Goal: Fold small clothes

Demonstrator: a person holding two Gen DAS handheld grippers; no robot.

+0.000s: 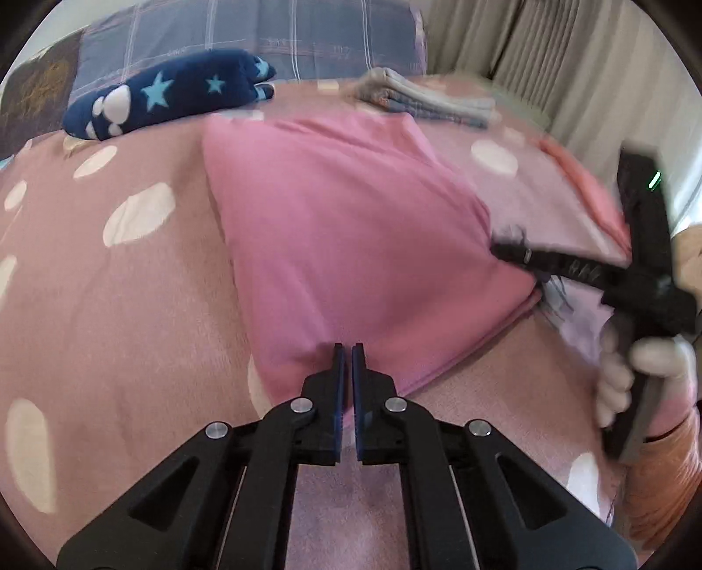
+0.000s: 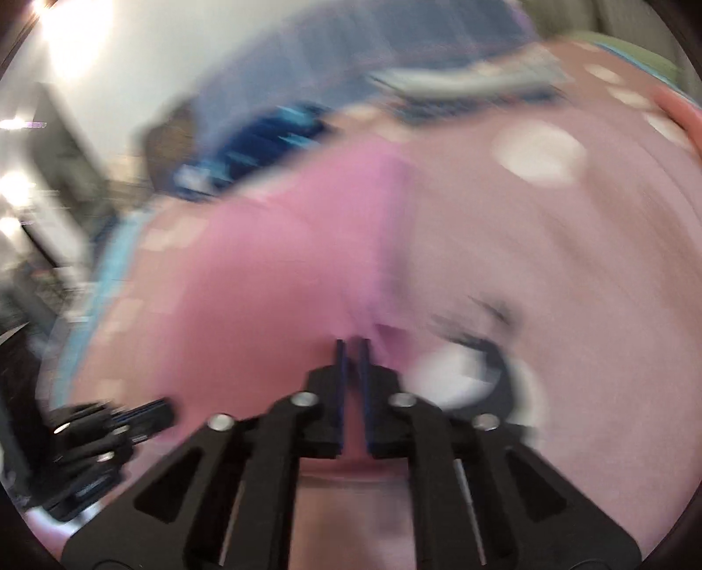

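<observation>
Two grippers, left gripper (image 1: 350,347), right gripper (image 2: 352,344), pinching one pink garment (image 1: 351,228).

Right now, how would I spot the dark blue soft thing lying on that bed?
Find the pink spotted blanket covering the bed, then look to its far edge, before the grey checked pillow. There lies the navy plush piece, the only thing with light blue stars and white paw prints.

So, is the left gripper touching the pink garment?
Touching. In the left wrist view, the left gripper has its jaws nearly shut on the near edge of the pink garment.
</observation>
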